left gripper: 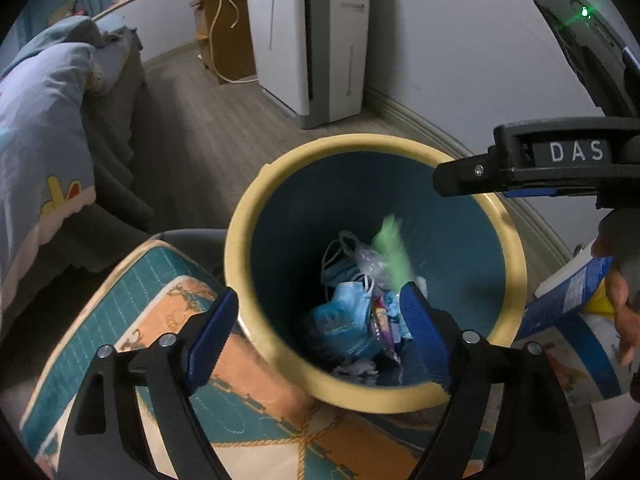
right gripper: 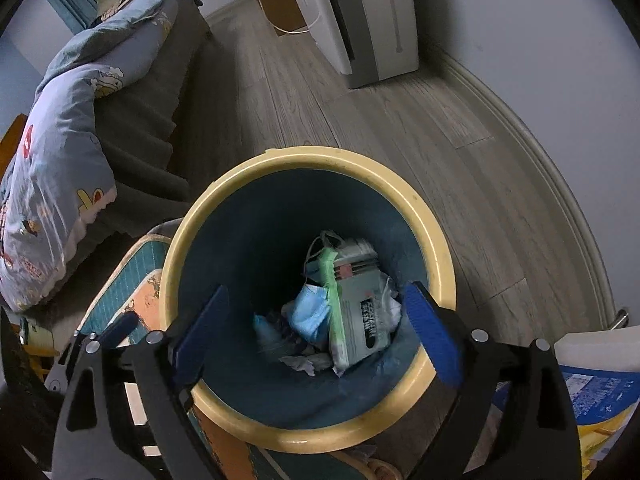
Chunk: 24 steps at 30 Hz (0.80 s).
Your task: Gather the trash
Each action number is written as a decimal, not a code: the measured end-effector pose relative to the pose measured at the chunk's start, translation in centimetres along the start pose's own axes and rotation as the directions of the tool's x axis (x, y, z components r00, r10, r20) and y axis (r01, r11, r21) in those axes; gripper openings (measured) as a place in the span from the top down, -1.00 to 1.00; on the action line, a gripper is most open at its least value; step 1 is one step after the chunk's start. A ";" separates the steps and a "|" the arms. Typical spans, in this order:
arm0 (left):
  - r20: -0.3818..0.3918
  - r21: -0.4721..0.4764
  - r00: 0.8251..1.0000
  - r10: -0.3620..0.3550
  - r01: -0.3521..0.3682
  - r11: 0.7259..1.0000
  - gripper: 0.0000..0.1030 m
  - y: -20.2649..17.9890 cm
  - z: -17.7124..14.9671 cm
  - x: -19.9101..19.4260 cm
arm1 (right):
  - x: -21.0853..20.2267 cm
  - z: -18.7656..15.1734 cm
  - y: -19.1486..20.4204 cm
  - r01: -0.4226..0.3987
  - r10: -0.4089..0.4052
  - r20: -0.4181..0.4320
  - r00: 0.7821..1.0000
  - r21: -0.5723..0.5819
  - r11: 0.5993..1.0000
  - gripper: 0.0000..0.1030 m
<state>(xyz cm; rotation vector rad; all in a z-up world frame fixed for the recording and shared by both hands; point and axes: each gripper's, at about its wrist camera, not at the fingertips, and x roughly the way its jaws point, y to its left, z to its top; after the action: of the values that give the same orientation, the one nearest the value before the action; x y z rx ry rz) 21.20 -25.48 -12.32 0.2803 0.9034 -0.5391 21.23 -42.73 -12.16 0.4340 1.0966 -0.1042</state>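
A round bin with a yellow rim and a blue inside stands on the floor, seen from above in both wrist views. Blue face masks, crumpled paper and wrappers lie at its bottom. A green-edged grey packet rests on that pile; in the left wrist view it is a green blur inside the bin. My left gripper hangs open over the bin's near rim with nothing between its blue pads. My right gripper is open above the bin rim, also holding nothing.
A patterned teal and orange cushion presses against the bin's left side. A bed with a blue quilt lies to the left, a white appliance stands by the far wall. A hand at the right holds a blue and white package.
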 end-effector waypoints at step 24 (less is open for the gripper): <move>0.080 -0.115 0.990 0.112 -0.103 0.988 -0.90 1.5 -3.0 -14.7 | -13.3 -8.5 3.5 0.021 0.000 0.151 0.989 -0.136 0.990 -0.89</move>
<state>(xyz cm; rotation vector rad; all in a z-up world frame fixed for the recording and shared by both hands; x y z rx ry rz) 12.73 -18.12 -2.25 0.2025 0.8267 -0.3966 8.97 -37.91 -2.69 0.2917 0.9507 -0.0691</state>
